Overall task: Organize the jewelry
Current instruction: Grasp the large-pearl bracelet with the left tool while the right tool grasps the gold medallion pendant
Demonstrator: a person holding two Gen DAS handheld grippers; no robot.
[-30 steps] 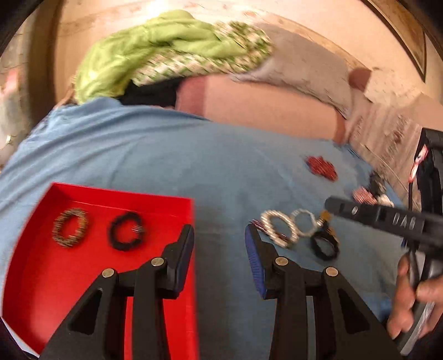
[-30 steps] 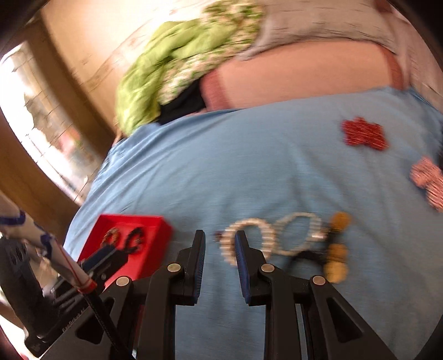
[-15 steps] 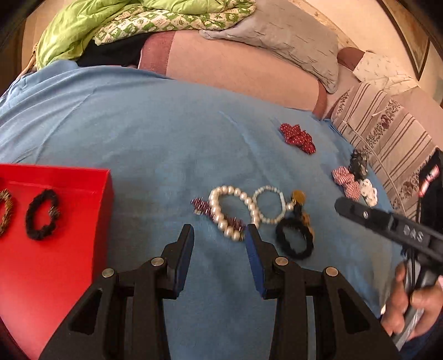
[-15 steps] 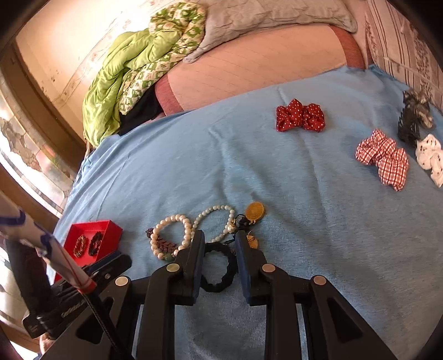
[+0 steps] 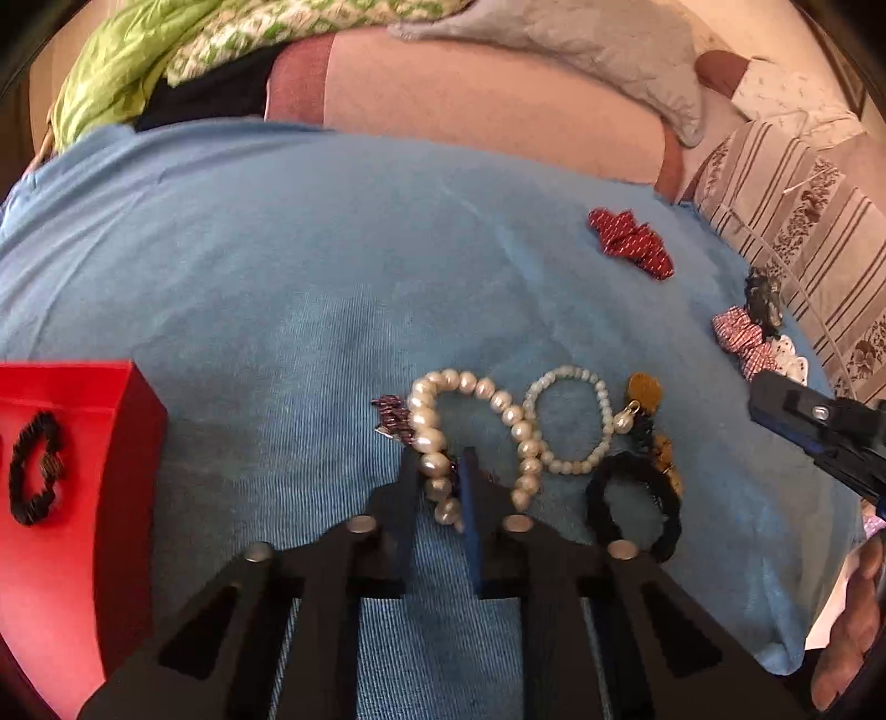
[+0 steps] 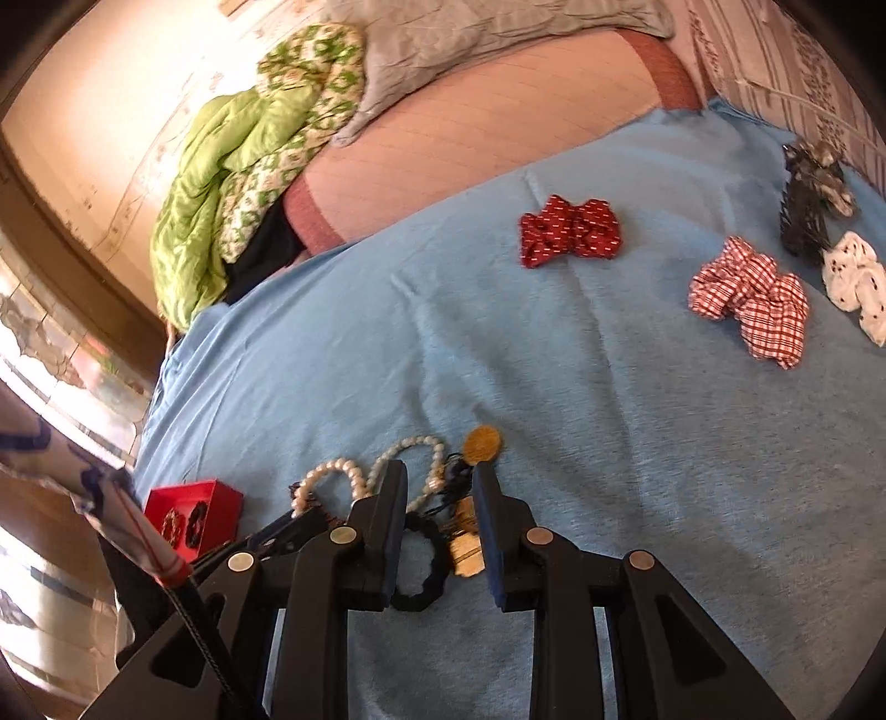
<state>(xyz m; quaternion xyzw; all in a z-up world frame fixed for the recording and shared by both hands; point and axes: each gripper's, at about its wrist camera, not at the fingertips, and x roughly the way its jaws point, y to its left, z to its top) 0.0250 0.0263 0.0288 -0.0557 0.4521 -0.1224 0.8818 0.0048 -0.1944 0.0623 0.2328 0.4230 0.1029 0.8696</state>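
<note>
This is a bedroom in a home. The things lie on a bed (image 6: 554, 387) spread with a blue sheet, and along its far side runs a long pink bolster (image 6: 487, 138) with darker bands at its ends. A grey pillow (image 5: 581, 50) rests on top of the bolster, with a crumpled green quilt (image 6: 221, 183) heaped beside it. A striped, flower-printed pillow (image 5: 803, 221) sits at the bed's right edge. Fabric hair bows (image 6: 570, 232) and bead bracelets (image 5: 470, 437) are scattered on the sheet, beside a red box (image 5: 66, 498). A cream wall (image 6: 111, 83) rises behind, and the bright strip on the far left may be a window (image 6: 50, 360), though it is too distorted to be sure.
</note>
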